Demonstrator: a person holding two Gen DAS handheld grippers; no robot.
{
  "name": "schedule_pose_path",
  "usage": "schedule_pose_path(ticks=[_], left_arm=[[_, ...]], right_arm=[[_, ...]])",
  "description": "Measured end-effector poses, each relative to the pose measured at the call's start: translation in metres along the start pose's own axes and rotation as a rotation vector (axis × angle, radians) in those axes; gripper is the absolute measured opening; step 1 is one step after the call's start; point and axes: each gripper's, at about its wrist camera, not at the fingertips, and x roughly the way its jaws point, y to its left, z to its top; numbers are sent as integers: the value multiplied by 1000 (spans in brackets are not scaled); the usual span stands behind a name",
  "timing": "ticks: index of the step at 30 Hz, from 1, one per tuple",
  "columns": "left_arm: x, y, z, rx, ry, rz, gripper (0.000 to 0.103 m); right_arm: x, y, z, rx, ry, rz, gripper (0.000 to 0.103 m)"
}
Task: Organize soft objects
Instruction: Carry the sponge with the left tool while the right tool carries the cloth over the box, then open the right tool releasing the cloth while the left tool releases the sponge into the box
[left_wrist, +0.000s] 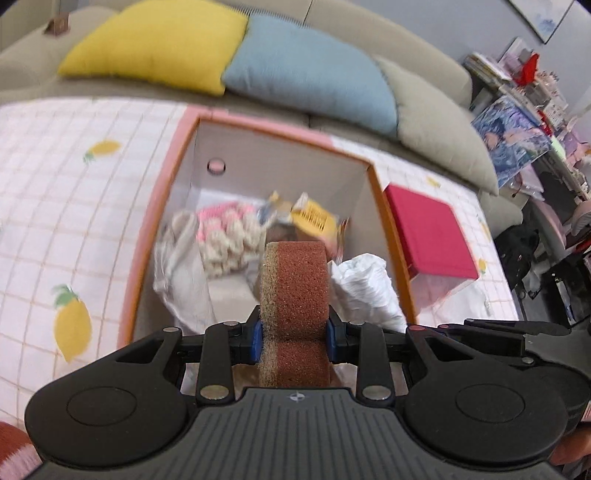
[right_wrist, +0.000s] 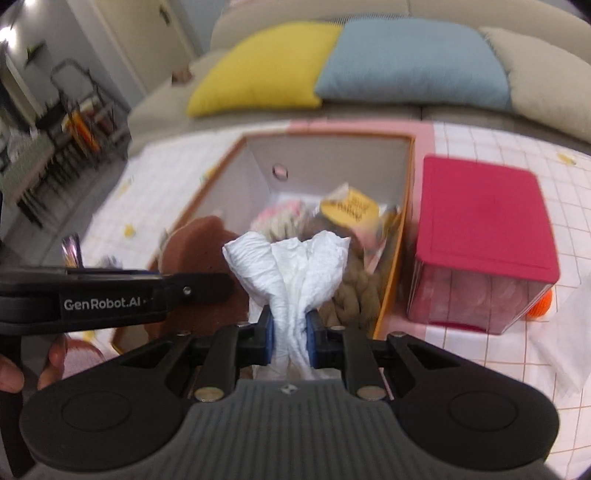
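My left gripper (left_wrist: 294, 336) is shut on a brown sponge (left_wrist: 295, 286) with a tan scrub edge, held over the near end of an open orange-rimmed box (left_wrist: 284, 134). My right gripper (right_wrist: 290, 334) is shut on a crumpled white cloth (right_wrist: 291, 266), also over the box (right_wrist: 408, 184). The cloth shows in the left wrist view (left_wrist: 365, 284), and the sponge in the right wrist view (right_wrist: 207, 243). Inside the box lie a pink and cream knit item (left_wrist: 225, 230), a yellow packet (left_wrist: 314, 216), a white bag (left_wrist: 181, 273) and a tan braided item (right_wrist: 354, 291).
A red-lidded clear container (right_wrist: 484, 236) stands right of the box, with an orange ball (right_wrist: 541, 304) beside it. The table has a lemon-print checked cloth (left_wrist: 74, 206). Behind are a sofa with yellow (left_wrist: 155, 40), blue (left_wrist: 306, 70) and beige (left_wrist: 439, 125) cushions.
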Motion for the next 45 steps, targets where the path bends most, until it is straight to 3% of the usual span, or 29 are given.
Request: schedule_pose_path(ticks=[10, 21, 27, 34, 40, 45], left_arm=[[30, 9, -5, -38, 120, -10, 35], [42, 13, -9, -57, 159, 13, 35], [29, 19, -13, -105, 135, -6, 57], [-2, 9, -16, -94, 46, -14, 68], [-40, -26, -19, 54, -99, -38, 69], [-61, -73, -28, 229, -202, -114, 69]], right_arm=[[37, 14, -4, -172, 179, -65, 18], [54, 30, -7, -313, 205, -131, 21], [38, 27, -9, -287, 153, -125, 45], [5, 20, -9, -225, 82, -104, 54], [-42, 7, -15, -157, -49, -78, 61], [-90, -21, -32, -64, -188, -98, 61]])
